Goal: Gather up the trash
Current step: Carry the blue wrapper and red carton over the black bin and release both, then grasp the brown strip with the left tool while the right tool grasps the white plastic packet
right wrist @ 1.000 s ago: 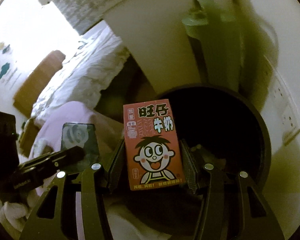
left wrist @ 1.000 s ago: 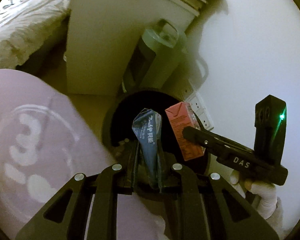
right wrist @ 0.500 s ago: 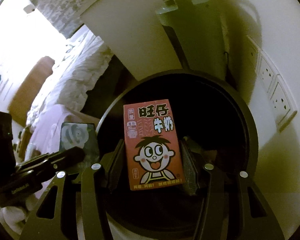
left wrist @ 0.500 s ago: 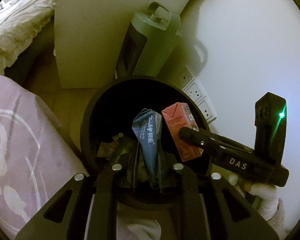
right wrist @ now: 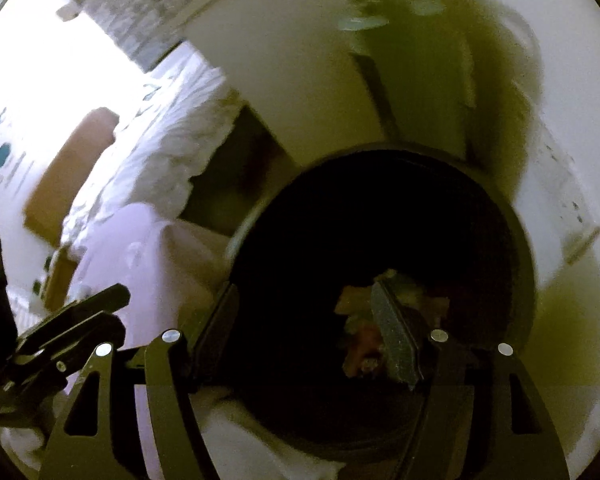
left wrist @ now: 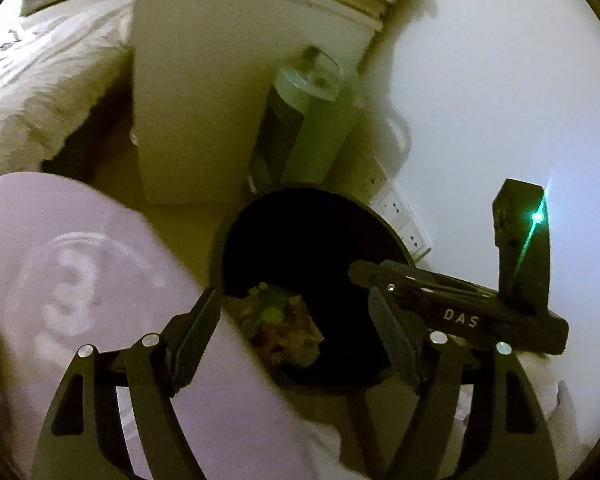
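Both my grippers, left (left wrist: 296,332) and right (right wrist: 312,328), have just sprung open, empty, above the black bin (right wrist: 516,240), dropping trash (left wrist: 284,328) inside.

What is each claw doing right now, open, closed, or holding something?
Left claw: open, empty, jaws just opened, above the black bin.
Right claw: open, empty, jaws just opened, above the same bin.

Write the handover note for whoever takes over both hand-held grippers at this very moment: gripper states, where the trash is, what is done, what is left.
Left hand-held gripper: jaws have just opened, nothing between them.
Right hand-held gripper: jaws have just opened, also empty.
Both hang over the black bin; a heap of trash lies at its bottom.
Done: both loads are in the bin.
Left: draw both back; no other trash shows in these views, so look around.
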`<state>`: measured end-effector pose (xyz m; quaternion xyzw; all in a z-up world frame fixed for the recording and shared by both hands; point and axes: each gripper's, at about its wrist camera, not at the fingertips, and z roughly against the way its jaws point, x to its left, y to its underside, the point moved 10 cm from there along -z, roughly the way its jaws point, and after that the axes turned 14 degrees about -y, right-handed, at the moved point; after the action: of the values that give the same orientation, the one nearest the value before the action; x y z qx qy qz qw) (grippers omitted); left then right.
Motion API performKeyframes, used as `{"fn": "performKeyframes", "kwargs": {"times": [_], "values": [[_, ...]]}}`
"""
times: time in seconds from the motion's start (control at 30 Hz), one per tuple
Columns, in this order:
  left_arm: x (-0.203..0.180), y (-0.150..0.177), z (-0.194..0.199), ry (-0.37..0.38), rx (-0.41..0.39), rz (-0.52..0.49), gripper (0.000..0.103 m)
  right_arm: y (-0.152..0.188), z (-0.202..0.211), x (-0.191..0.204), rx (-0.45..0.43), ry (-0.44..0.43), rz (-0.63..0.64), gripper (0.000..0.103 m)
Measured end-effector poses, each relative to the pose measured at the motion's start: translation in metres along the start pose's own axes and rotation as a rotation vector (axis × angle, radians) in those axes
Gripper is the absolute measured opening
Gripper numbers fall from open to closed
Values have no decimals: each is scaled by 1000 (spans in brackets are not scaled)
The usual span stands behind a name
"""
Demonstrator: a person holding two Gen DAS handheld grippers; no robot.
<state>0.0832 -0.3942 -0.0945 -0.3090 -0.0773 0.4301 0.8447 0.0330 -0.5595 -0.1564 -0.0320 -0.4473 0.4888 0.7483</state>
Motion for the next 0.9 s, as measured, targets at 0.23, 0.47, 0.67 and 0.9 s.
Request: {"fn": "performKeyframes", "kwargs": {"times": [0.23, 0.47, 0.67, 0.9], "values": [[105, 21, 57, -90, -77, 168, 76, 8, -55, 112, 103, -102, 184, 69], [227, 52, 108, -261, -148, 318, 76, 33, -108, 214, 208, -203, 308, 69], [312, 73, 123, -378, -137, 379, 75, 50, -151, 282, 290, -246, 388, 69], [355, 79, 97, -382, -54, 355, 63, 63, -200, 313, 376, -208, 418, 70]]}}
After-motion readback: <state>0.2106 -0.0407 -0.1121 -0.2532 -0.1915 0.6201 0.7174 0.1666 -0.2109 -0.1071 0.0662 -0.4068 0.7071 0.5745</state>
